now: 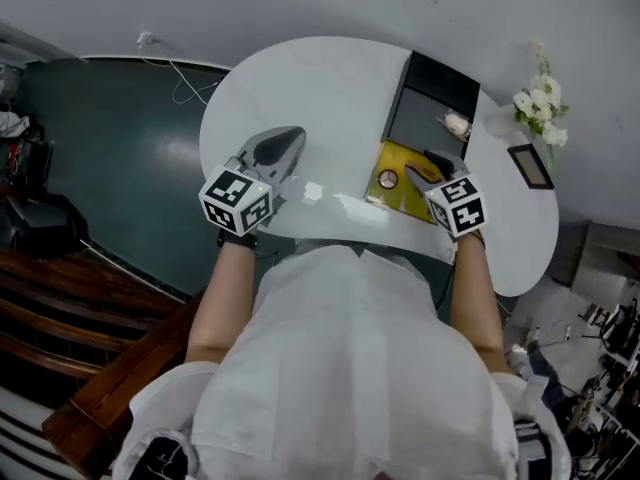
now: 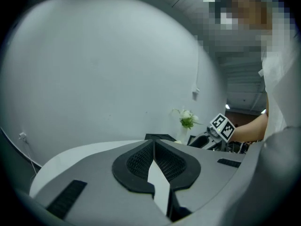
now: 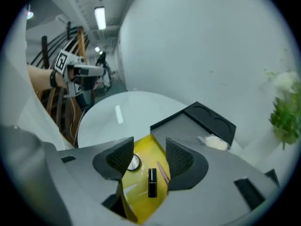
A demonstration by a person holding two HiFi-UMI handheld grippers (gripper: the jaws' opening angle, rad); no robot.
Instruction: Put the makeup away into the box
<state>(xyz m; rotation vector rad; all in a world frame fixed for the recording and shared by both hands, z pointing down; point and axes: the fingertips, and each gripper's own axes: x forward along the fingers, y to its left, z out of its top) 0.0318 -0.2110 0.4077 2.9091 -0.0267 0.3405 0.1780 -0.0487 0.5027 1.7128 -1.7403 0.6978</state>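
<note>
A yellow mat [image 1: 403, 190] lies on the white table [image 1: 300, 88] in front of an open black box [image 1: 425, 118]. On the mat are a black lipstick [image 3: 152, 182], a round compact [image 3: 134, 162] and a thin pink pencil [image 3: 163, 172]. A white puff [image 3: 214, 142] lies in the box [image 3: 188, 128]. My right gripper [image 3: 149, 147] hovers open above the mat, the lipstick showing between its jaws. Over the bare left half of the table, my left gripper [image 2: 154, 142] is shut on nothing and stays away from the makeup.
White flowers in a vase [image 1: 540, 103] stand at the table's far right, with a small dark frame [image 1: 530, 165] beside them. The box lid [image 3: 211, 119] stands raised behind the box. A dark floor and wooden stairs [image 1: 90, 298] lie to the left.
</note>
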